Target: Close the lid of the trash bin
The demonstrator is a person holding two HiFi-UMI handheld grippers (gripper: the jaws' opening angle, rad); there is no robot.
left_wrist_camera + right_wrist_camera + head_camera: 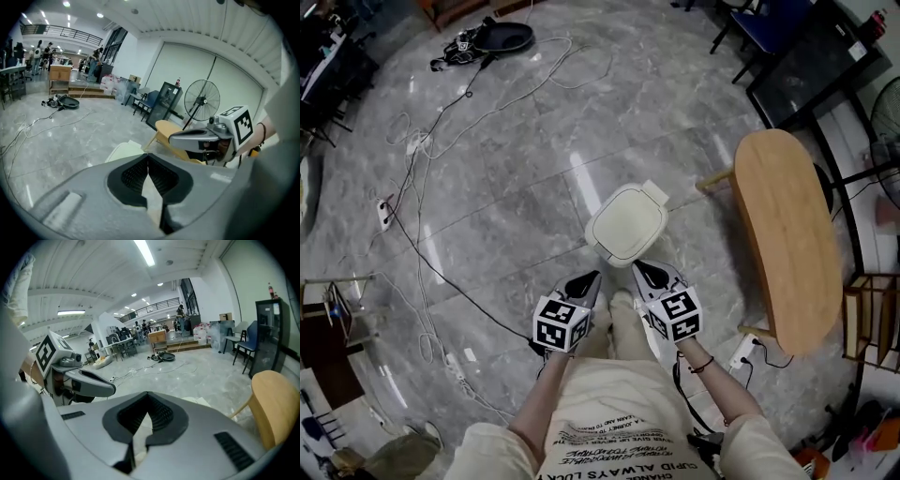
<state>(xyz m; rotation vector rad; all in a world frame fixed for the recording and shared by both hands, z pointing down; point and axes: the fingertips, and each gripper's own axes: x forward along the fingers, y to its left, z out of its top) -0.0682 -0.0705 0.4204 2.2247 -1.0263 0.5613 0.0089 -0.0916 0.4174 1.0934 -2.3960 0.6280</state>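
Bin: trash bin (626,223) stands on the floor, mid-frame.
Lid (630,217): looks flat on the rim, probably seated.
Left gripper (593,277): jaws closed, empty, at the bin's 7 o'clock.
Right gripper (637,268): jaws closed, empty, at 6 o'clock.
Technique: check the rim for a gap; if there is one, press the lid's centre with the closed tips.

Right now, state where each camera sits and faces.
Head view: on the person's head, steeply down at the trash bin; left gripper, right gripper, forearms show.
Left gripper view: on the left gripper, along its shut jaws towards a fan; right gripper shows.
Right gripper view: on the right gripper, along its shut jaws across the hall; left gripper shows.
Shared: both gripper views show the wooden table.
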